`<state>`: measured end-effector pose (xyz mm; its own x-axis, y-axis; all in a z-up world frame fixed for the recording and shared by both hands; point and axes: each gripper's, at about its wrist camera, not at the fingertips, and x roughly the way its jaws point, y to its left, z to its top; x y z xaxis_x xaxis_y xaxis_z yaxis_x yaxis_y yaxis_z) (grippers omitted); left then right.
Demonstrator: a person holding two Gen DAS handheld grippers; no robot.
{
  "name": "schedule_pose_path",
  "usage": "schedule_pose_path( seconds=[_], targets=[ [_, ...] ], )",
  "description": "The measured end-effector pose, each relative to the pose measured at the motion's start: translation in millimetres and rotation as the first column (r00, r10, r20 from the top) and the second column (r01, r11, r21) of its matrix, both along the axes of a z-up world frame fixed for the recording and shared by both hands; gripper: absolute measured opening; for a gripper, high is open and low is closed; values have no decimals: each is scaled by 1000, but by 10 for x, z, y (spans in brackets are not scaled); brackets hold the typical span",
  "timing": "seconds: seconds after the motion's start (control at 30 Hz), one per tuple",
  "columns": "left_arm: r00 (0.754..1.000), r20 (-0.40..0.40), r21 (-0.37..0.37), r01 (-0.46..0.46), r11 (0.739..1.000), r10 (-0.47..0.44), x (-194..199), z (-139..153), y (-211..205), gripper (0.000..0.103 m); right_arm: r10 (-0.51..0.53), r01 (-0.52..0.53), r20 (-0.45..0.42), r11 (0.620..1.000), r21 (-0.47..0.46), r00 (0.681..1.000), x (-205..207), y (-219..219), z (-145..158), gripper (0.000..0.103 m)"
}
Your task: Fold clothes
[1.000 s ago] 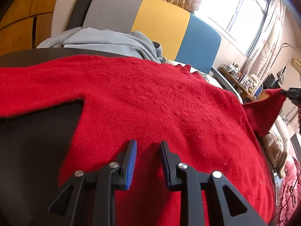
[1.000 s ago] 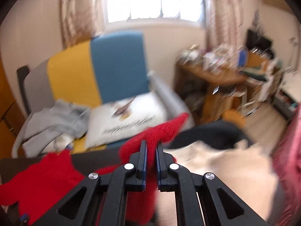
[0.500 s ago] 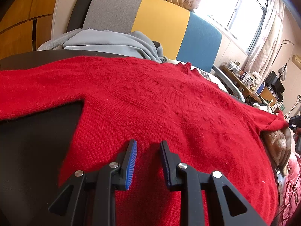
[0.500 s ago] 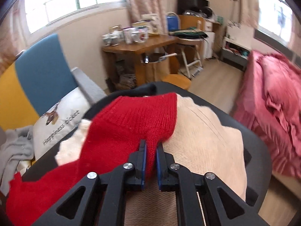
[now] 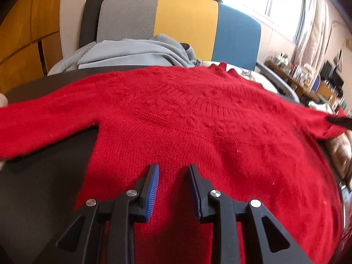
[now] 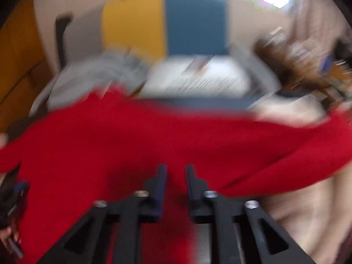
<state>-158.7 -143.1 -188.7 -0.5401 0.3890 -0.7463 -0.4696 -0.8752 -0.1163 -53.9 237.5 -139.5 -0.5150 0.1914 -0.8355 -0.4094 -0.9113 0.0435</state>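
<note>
The red sweater (image 5: 198, 132) lies spread flat on the dark desk (image 5: 44, 187); both the left hand-held gripper (image 5: 173, 189) and the right hand-held gripper (image 6: 175, 187) hover released, so each should pinch a sleeve cleanly before folding inward

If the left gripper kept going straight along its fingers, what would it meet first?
Most likely the red sweater: the open left gripper points low across its body. Beyond it lies the grey garment on the sofa, but depth is unclear.
</note>
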Motion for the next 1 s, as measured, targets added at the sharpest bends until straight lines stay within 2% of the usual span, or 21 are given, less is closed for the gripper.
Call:
schedule_pose_path(
  seconds=[0.07,0.13,0.23,0.27,0.3,0.37,0.43,0.5,0.57,0.63,0.67,0.73,0.8,0.87,0.97,1.0],
  targets=[
    [1000,-6,-6,11,1000,-11,38,0,-60,27,26,-30,86,999,40,996,-121,-122,-279,14],
    [1000,0,8,9,1000,-9,30,-5,-136,27,-9,-5,135,995,105,991,-89,-57,-433,14],
    [1000,29,50,3,999,-4,-26,-12,-218,27,-154,146,91,986,82,984,173,175,-376,16],
    [999,38,49,2,999,-4,-41,0,-219,27,-162,155,87,984,84,983,275,163,-321,21],
    [999,52,53,6,999,-8,-42,21,-214,27,-155,149,76,986,79,985,383,124,-257,21],
    [996,82,70,17,997,-23,-2,51,-206,27,-57,56,8,998,41,998,619,-104,-84,21],
    [993,108,96,32,995,-43,92,62,-197,27,81,-81,-25,997,7,996,854,-482,12,22],
    [989,133,122,47,991,-63,187,73,-189,27,190,-189,-20,982,9,982,986,-826,-28,22],
    [984,158,148,60,987,-84,282,83,-181,27,232,-232,-3,973,-1,973,1038,-1120,-121,22],
    [987,124,102,91,991,-104,385,67,-146,27,235,-234,3,970,-68,972,1065,-1292,-257,19],
    [989,96,65,107,992,-113,443,63,-138,27,219,-218,10,973,-77,976,1070,-1305,-305,10],
    [991,41,-14,128,992,-128,555,53,-144,27,177,-175,12,981,-83,984,1167,-1296,-321,5],
    [991,-5,-57,133,989,-134,659,41,-213,27,132,-130,10,986,-101,991,1269,-1211,-309,0],
    [990,-46,-62,132,989,-135,761,9,-286,27,87,-85,14,988,-126,996,1401,-1115,-319,0],
    [988,-9,-51,157,986,-157,725,92,-162,27,78,-83,-32,973,-216,996,1450,-1003,-306,1],
    [986,5,-47,165,985,-165,708,123,-115,27,76,-85,-46,966,-245,996,1455,-960,-287,6]
  ],
)
